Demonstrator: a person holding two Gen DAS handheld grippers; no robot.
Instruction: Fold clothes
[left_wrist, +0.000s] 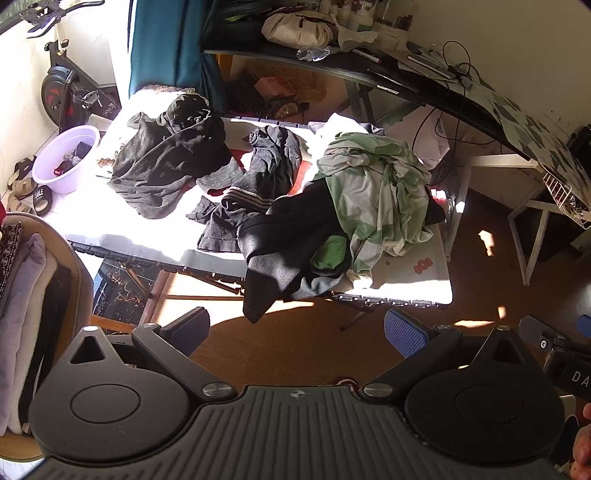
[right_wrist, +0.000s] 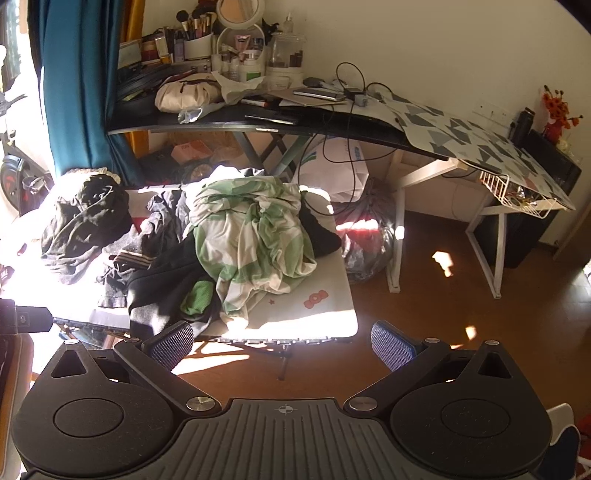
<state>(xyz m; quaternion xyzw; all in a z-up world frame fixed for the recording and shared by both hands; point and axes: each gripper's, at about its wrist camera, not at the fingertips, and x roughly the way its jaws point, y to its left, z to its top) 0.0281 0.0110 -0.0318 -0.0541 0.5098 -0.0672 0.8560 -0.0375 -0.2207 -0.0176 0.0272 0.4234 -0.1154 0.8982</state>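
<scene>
Your left hand-held gripper (left_wrist: 295, 332) and right hand-held gripper (right_wrist: 282, 341) hung apart and empty (lower frame), before the clothes (left_wrist: 373, 195) heaped mid-frame on the worktop (left_wrist: 410, 284).

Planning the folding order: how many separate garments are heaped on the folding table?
4 at least: a dark grey one far left, a striped grey one mid-table, a black one over the front edge, a green-and-white one rightmost. More may be buried.

Glare washes out the table's (left_wrist: 122, 229) left end, and the pile hides the green garment (left_wrist: 330, 253) mostly.
</scene>
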